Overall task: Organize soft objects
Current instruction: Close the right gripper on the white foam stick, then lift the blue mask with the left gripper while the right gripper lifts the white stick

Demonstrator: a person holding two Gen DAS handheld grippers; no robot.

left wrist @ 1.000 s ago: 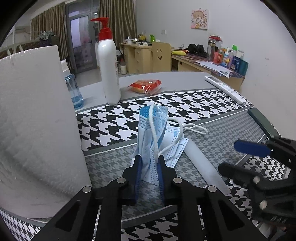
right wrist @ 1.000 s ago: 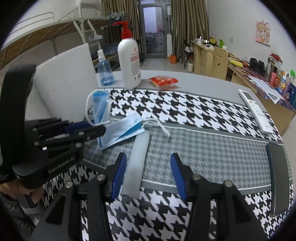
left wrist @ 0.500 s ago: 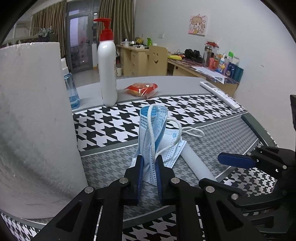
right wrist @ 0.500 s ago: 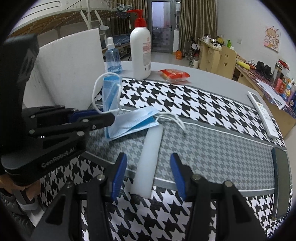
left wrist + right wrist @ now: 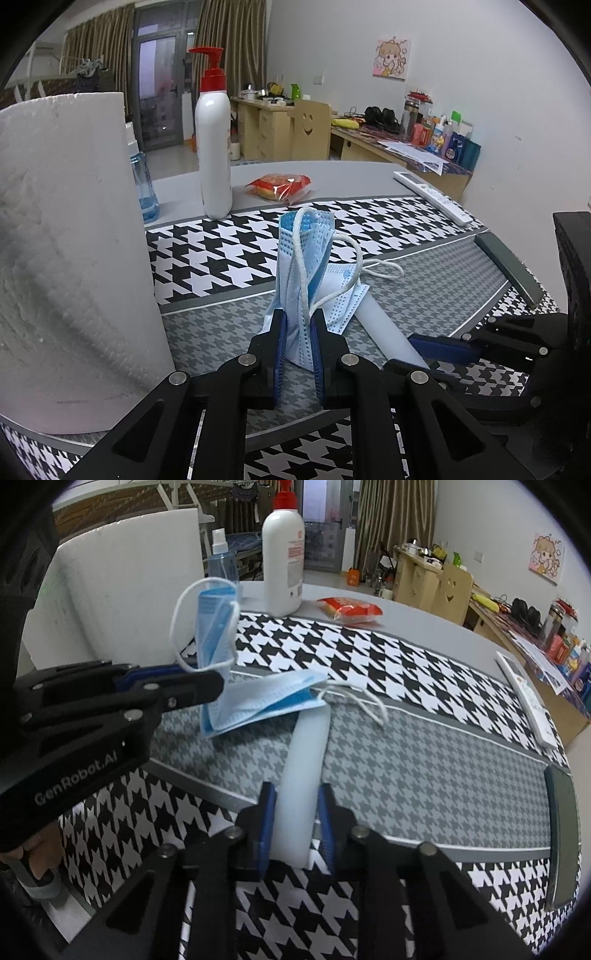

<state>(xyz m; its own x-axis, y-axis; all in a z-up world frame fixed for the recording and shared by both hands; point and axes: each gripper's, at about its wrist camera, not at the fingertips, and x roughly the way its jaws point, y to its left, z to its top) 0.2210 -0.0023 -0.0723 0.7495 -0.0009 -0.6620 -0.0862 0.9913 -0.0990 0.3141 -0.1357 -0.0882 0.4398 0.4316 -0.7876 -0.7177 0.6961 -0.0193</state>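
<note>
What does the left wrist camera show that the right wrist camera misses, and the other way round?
Only the left wrist view shows the left gripper head-on, its fingers shut on the upright blue mask.

Only the right wrist view shows the right gripper head-on, its fingers around the white tube.

Both show the mask, the tube, the pump bottle and the paper roll.

mask [image 5: 301,280] atop tube [image 5: 304,760] (far end), bottle [image 5: 213,155] behind
</note>
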